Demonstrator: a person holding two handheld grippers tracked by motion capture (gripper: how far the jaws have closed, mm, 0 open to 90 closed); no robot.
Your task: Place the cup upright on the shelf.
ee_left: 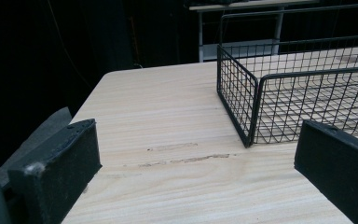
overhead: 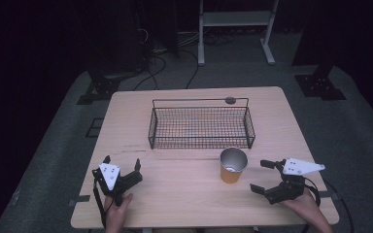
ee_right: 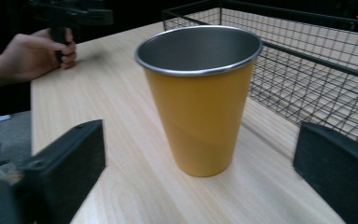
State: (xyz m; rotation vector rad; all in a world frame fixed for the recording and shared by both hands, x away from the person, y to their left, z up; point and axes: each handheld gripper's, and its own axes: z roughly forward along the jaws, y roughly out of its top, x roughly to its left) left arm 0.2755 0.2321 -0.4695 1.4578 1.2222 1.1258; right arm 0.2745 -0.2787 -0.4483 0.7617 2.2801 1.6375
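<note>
Both grippers, left gripper (overhead: pixel 122 165) and right gripper (overhead: pixel 262 175): black bodies, blocky black jaws. Grey three-cornered plate with dark dots on top of each. Black cable trails behind. Forearms bare.

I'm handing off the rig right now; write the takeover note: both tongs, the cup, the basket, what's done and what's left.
Left tongs: open, holding nothing, over the pale wooden table near its left front, aimed at the basket's left end.
Right tongs: open, holding nothing, facing the cup from its right, not touching it.
Orange cup with a metal rim and inside: upright on the table, just in front of the black wire basket, which holds nothing.
Done: nothing gripped yet.
Left: probably grip the cup and set it in the basket.
</note>
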